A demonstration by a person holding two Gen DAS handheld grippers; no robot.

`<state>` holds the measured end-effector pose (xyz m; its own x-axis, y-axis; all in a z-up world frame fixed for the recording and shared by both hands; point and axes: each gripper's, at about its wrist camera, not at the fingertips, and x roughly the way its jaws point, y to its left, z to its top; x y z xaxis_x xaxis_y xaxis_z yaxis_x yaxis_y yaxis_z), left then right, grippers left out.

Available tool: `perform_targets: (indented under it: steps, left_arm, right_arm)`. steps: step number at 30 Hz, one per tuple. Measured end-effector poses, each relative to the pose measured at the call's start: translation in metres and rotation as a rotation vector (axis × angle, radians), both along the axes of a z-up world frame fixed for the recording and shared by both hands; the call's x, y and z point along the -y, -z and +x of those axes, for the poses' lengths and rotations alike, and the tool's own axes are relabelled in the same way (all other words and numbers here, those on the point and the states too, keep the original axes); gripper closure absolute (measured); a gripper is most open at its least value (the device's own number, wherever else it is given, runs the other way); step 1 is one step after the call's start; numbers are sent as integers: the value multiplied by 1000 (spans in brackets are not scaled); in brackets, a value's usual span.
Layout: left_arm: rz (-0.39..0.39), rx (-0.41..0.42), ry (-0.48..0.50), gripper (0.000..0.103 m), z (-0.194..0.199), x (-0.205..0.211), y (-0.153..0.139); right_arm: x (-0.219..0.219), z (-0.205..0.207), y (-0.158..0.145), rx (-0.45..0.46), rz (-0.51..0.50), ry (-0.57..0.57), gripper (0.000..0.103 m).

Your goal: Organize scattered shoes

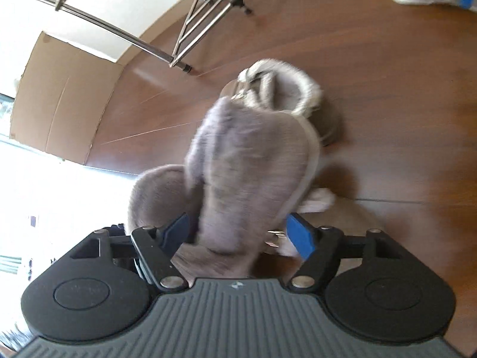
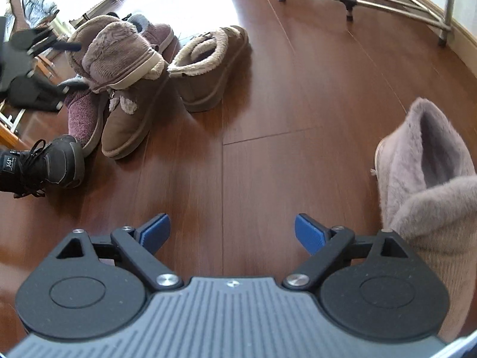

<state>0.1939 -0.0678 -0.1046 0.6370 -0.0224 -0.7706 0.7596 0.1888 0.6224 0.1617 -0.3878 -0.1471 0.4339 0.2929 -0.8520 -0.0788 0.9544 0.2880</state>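
Between the blue pads of my left gripper point(image 1: 238, 234), low in the left wrist frame, I am pinching a soft grey-lilac plush slipper with a pale rubber sole edge point(image 1: 247, 161). Its long axis runs away from the claw toward frame centre, sole side turned up as far as the motion blur lets me judge. Beyond its far end stands a taupe suede boot with a cream fleece cuff point(image 1: 286, 89) on the brown wood-plank floor point(image 1: 387, 104).

My right gripper point(image 2: 232, 232) is spread wide and holds nothing. At its right edge sits the matching fuzzy lilac slipper point(image 2: 426, 161), just beside the right finger, opening upward. So my right claw is the nearer of the 2 to that mate. The remaining pile lies upper left: 2 taupe fleece-lined boots point(image 2: 205, 68), a maroon corduroy slipper point(image 2: 83, 113) and a black laced sneaker point(image 2: 44, 164).
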Motion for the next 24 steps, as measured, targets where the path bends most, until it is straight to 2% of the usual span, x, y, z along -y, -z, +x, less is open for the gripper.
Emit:
perform_targets:
  steps: [5,6,9,12,14,17,19,21,24]
  left_arm:
    - [223,-91,69,29,14,2,45]
    - [290,-69,98,31,10,1,60]
    - [359,49,99,58,1,-5,85]
    - [280,75,-10,67,-4,-13,83]
    - [248,112,-63,68,-11,-15,79]
    - [163,172,-132,68,-27,-15,58]
    - [74,209,-191,70,-47,-11,29]
    - [-2,183,-276,71,-63,-6,-2]
    - [-90,55,-414,73,-82,0,-39]
  right_arm:
    - [15,-2,4,-28,19,58,13]
    - [17,-2,4,-26,16,62,13]
    - [19,-2,4,-17,12,65,13]
    - [20,-2,3,-9,12,57,13]
    - [19,-4,2,-5,9,54,13]
    - [19,-5,-1,8,11,50,13]
    - [18,-6,-4,22,15,45,13]
    - [16,-6,-6,36,19,42,13]
    - [13,-7,-9,53,28,41,13]
